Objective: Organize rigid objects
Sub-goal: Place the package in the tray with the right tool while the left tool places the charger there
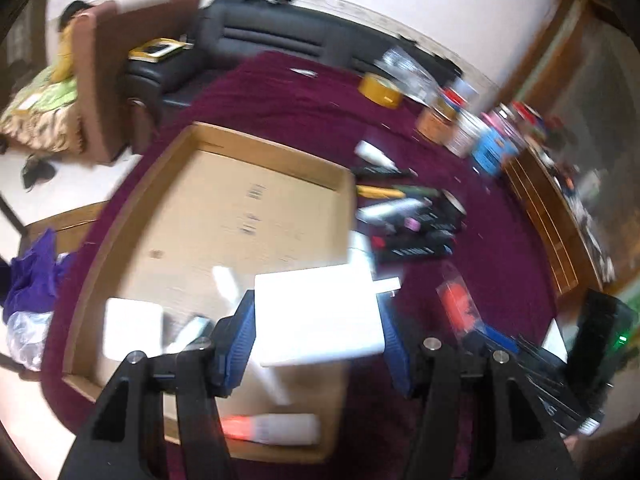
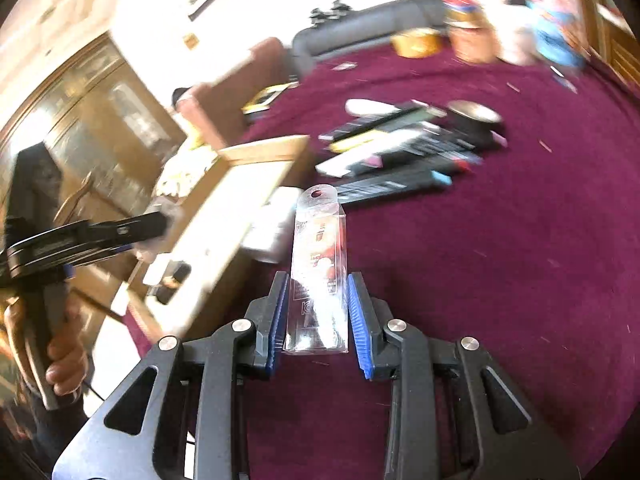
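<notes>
Over the cardboard tray [image 1: 224, 208], our left tongs [image 1: 318, 322] are clamping a white box [image 1: 316, 312], seemingly; our right tongs [image 2: 316, 312] are gripping a clear blister pack [image 2: 318, 264].

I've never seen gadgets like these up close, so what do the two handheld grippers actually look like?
Each is a black frame with cut-out slots and round silver pins at the joints. The left gripper and right gripper both end in two fingers faced with ribbed blue pads. The right wrist view shows the left one's dark pistol-style handle, with a thin dark cable below it.
</notes>
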Demonstrator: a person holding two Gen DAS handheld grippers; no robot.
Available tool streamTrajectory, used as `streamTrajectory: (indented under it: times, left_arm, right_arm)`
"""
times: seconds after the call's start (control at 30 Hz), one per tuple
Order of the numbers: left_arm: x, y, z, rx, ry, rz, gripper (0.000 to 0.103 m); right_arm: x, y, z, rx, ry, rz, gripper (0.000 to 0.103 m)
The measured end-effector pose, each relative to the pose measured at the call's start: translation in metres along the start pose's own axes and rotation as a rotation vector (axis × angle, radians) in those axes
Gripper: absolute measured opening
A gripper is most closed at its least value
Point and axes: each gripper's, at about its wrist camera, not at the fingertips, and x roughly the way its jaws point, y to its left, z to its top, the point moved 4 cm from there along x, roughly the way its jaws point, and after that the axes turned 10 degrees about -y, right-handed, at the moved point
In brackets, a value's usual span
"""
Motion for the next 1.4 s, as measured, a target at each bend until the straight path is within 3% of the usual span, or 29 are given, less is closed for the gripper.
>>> streamTrajectory:
  times: [0.23,0.53,0.8,0.97,1.1,1.23,1.4]
  left_arm:
    - [0.015,0.060,0.019,-0.068,-0.015,0.095,0.058]
    - [0.057,0.092,0.015,-0.063,0.060,0.165,0.058]
    - [0.067,0.099,0.006,-0.003,0.101,0.253,0.058]
    - [0.066,0.102,0.006,-0.015,0.094,0.243,0.058]
    - [0.069,0.107,0.007,-0.070,0.103,0.169,0.063]
    - [0.057,0.113,0.012,-0.145,0.071,0.131,0.064]
    - [0.029,0.083,0.013,-0.131,-0.010,0.091,0.065]
  right_arm:
    - [0.061,0.063,0.013,-0.027,0.106,0.090,0.030]
    - [0.127,0.099,0.002,-0.145,0.203,0.001,0.030]
    - [0.151,0.102,-0.005,-0.166,0.262,-0.052,0.030]
    - [0.153,0.106,-0.007,-0.180,0.250,-0.069,0.031]
    - [0.151,0.108,-0.009,-0.170,0.274,-0.027,0.033]
    - [0.132,0.103,-0.003,-0.142,0.239,0.025,0.056]
    - [0.085,0.096,0.003,-0.105,0.161,0.132,0.056]
